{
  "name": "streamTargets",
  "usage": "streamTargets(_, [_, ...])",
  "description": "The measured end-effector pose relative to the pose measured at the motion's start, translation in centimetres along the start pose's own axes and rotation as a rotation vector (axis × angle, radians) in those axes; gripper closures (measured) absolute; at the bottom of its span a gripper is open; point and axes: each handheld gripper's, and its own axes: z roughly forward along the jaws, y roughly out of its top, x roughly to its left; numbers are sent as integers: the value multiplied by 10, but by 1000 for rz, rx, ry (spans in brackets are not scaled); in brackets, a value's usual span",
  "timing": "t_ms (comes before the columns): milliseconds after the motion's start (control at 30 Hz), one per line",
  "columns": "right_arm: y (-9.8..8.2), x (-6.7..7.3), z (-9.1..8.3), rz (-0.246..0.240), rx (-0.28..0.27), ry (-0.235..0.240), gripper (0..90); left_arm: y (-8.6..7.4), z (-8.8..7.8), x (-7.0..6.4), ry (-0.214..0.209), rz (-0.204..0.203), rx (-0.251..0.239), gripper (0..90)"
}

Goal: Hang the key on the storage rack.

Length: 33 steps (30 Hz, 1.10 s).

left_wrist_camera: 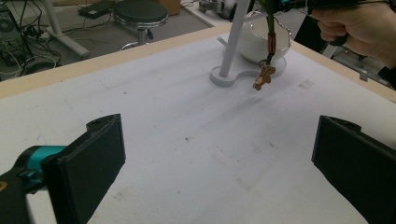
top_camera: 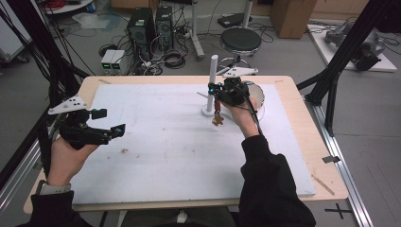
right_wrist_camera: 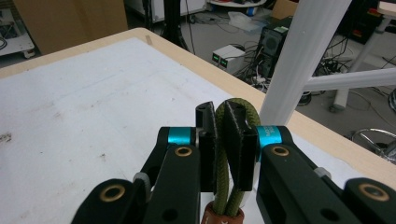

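Left gripper (top_camera: 108, 121): held low over the bench's left edge, jaws spread wide with nothing between them, pointing across the white mat (top_camera: 156, 142) toward the stand; forearm enters from the bottom left
Bench (top_camera: 302, 123): pale wood rim around the mat, bare in the middle
Stand (top_camera: 212, 80): white post on a round base, upright at the far centre, with a short side peg; a white bowl (top_camera: 257, 90) sits just behind and to the right of it
Keychain (top_camera: 218, 116): olive cord loop with a brown collar and a small tan charm, hanging straight down, long axis vertical, charm just above the mat beside the stand's base
Right gripper (top_camera: 218, 90): the nearer hand by far, jaws pinched narrow on the cord loop (right_wrist_camera: 233, 140), whose top arches just above them; post stands just beyond, peg to its side
Likely next: lifting the loop toward the peg
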Motion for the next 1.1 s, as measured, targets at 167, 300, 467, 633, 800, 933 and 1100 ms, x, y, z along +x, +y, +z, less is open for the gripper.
streamTargets(167, [-1, -1, 1, -1, 3, 4, 843, -1, -1, 2, 1, -7, -2, 32])
streamTargets(300, [-1, -2, 1, 10, -2, 12, 836, -2, -1, 3, 3, -10, 1, 32])
streamTargets(467, [0, -4, -5, 36, -42, 40, 620, -3, 1, 4, 6, -15, 9, 32])
streamTargets(633, [2, -4, -16, 72, -72, 32, 350, 0, 3, 5, 1, -10, 2, 32])
streamTargets(800, [3, -1, -44, 49, -53, 74, 111, 7, 4, 4, -3, 1, -27, 32])
streamTargets(933, [1, -1, -64, 28, -59, 86, 112, 14, 3, 3, -11, 11, -63, 32])
streamTargets(1100, [-7, -9, -101, 27, -58, 121, 111, 19, 4, 4, -28, 12, -88, 32])
